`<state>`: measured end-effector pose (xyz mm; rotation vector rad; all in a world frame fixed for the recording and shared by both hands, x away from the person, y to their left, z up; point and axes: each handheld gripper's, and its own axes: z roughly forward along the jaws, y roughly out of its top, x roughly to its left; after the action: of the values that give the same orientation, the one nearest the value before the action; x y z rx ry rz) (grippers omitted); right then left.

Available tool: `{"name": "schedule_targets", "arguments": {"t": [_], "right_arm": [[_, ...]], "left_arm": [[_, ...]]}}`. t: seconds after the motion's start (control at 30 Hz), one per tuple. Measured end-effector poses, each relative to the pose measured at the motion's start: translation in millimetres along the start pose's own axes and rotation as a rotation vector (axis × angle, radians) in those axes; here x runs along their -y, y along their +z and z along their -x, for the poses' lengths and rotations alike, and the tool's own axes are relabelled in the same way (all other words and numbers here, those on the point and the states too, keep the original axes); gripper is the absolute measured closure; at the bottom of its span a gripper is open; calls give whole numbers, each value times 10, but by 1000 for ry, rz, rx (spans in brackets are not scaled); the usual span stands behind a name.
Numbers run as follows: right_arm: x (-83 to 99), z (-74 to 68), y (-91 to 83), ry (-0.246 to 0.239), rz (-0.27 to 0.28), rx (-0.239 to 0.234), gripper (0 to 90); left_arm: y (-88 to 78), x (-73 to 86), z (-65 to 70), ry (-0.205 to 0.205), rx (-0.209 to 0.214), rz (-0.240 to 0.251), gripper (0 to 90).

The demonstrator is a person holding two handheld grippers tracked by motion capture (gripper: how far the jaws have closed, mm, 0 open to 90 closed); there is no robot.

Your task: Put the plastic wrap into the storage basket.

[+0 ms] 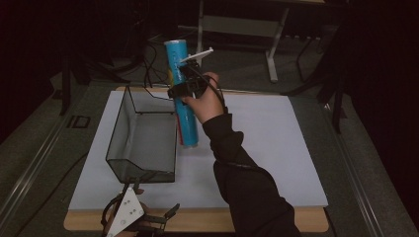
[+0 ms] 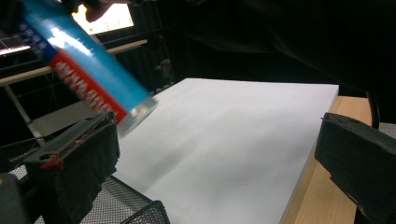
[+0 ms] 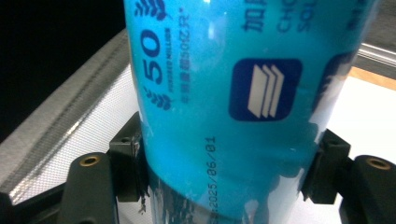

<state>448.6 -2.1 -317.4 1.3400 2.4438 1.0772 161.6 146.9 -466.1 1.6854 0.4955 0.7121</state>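
A tall blue tube point(image 1: 182, 94) with a red band hangs tilted in the air beside the black wire-mesh basket point(image 1: 129, 143), its lower end just above the white sheet. My right gripper point(image 1: 184, 84) is shut on the tube's upper half; in the right gripper view both pads press against the blue tube point(image 3: 233, 102). In the left gripper view the blue tube point(image 2: 84, 70) slants down from the upper left. My left gripper point(image 1: 148, 219) rests at the table's near edge below the basket, jaws wide apart with nothing between them.
The white sheet point(image 1: 276, 148) covers most of the wooden table point(image 1: 197, 222). The basket's mesh corner point(image 2: 140, 212) lies close under my left gripper's jaws. A white table frame point(image 1: 237, 24) and cables stand beyond the far edge.
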Motion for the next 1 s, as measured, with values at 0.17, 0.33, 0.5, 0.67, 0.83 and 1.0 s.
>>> {"name": "schedule_targets", "arguments": {"t": [0.17,0.33,0.5,0.67,0.83,1.0], "right_arm": [[0,-197,123,1,15,-35,318],[35,-374,258,6,9,-85,318],[121,-444,385,31,9,-126,318],[281,-467,592,78,-7,-158,317],[399,-440,714,97,-39,-170,317],[504,-387,846,113,-78,-151,318]], "left_arm": [[-4,2,-1,0,-4,-5,5],[-17,-5,4,1,-6,6,5],[-20,-7,5,8,-11,5,5],[-27,-9,6,9,-14,7,5],[-20,-7,10,7,-14,8,5],[-15,-6,14,6,-7,5,5]]}}
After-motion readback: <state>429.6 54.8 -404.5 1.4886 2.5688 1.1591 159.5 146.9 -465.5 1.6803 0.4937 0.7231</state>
